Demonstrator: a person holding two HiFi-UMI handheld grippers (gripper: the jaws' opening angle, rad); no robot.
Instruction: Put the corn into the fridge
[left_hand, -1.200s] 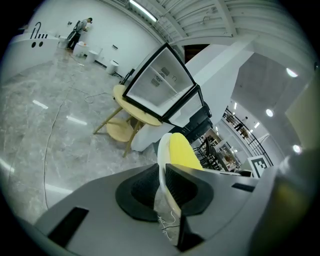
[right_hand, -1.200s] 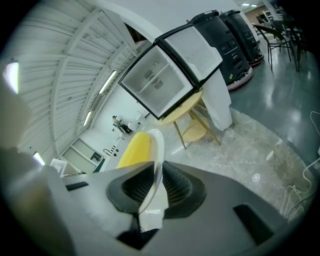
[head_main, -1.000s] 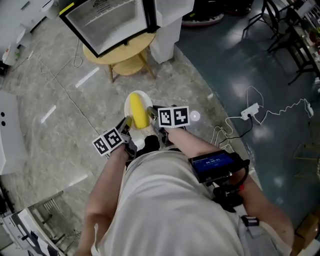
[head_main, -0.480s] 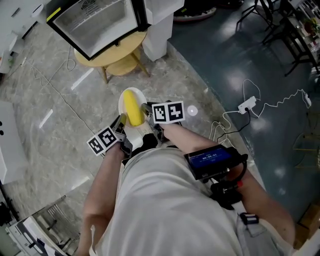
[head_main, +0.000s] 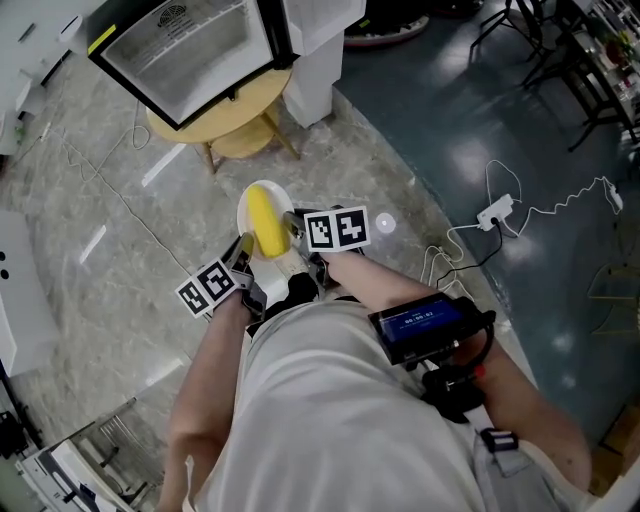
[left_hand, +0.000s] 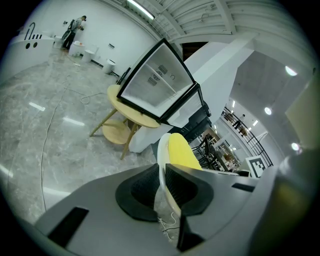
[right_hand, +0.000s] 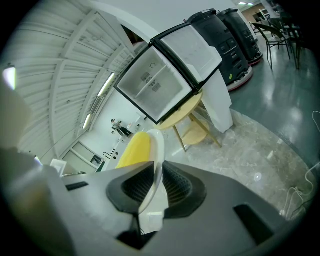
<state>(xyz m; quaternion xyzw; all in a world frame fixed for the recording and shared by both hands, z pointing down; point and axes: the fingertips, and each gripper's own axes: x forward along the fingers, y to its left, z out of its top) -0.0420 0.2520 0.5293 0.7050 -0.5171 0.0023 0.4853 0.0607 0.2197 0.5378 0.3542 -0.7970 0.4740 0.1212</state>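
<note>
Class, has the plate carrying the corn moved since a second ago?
Yes, slightly: the plate sits a little nearer the round table in the head view.

The head view looks steeply down from above the person's torso (head_main: 330, 420) onto the marble floor (head_main: 110, 290); each gripper view sits close behind its own jaws and faces forward, low over the floor; all three views share the white plate (head_main: 244, 208), the fridge (head_main: 190, 50) and the wooden table (head_main: 262, 92) under it.
</note>
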